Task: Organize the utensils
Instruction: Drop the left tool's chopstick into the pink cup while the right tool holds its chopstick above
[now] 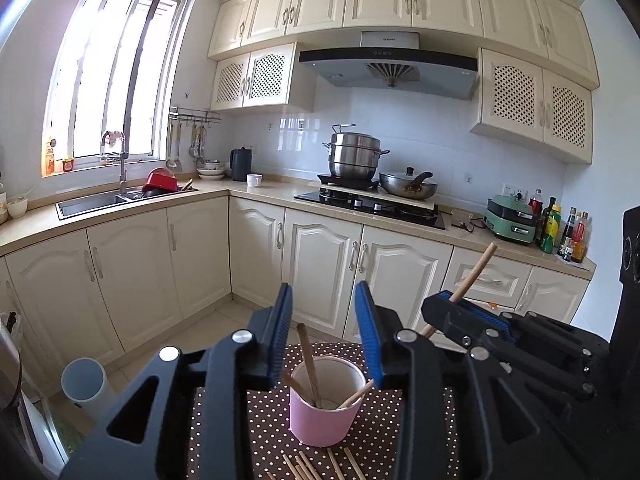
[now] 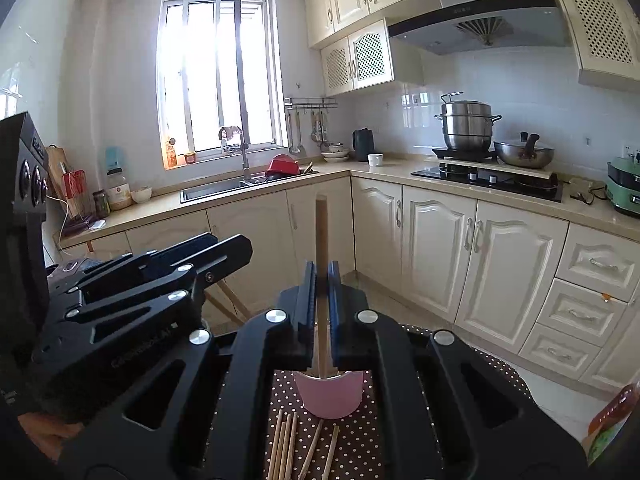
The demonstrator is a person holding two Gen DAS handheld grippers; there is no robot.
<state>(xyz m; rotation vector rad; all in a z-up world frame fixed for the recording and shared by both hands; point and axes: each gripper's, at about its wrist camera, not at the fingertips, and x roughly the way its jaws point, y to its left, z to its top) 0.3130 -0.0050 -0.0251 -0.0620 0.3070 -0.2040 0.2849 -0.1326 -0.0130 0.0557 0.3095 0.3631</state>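
Note:
A pink cup (image 1: 326,408) stands on a brown polka-dot cloth (image 1: 264,432) and holds a few wooden chopsticks (image 1: 310,364). My left gripper (image 1: 324,308) is open and empty, its blue pads standing above and either side of the cup. My right gripper (image 2: 322,276) is shut on a wooden chopstick (image 2: 321,232), held upright over the cup (image 2: 330,396). In the left wrist view the right gripper (image 1: 452,300) comes in from the right with the chopstick (image 1: 476,268) slanting through it. Several loose chopsticks (image 2: 288,440) lie on the cloth in front of the cup.
The cloth-covered table edge drops to a tiled floor (image 2: 540,384). Cream kitchen cabinets (image 1: 320,256) run along the far side with a sink (image 1: 92,202), a stove and pots (image 1: 354,158). A pale cylinder bin (image 1: 84,384) stands on the floor at left.

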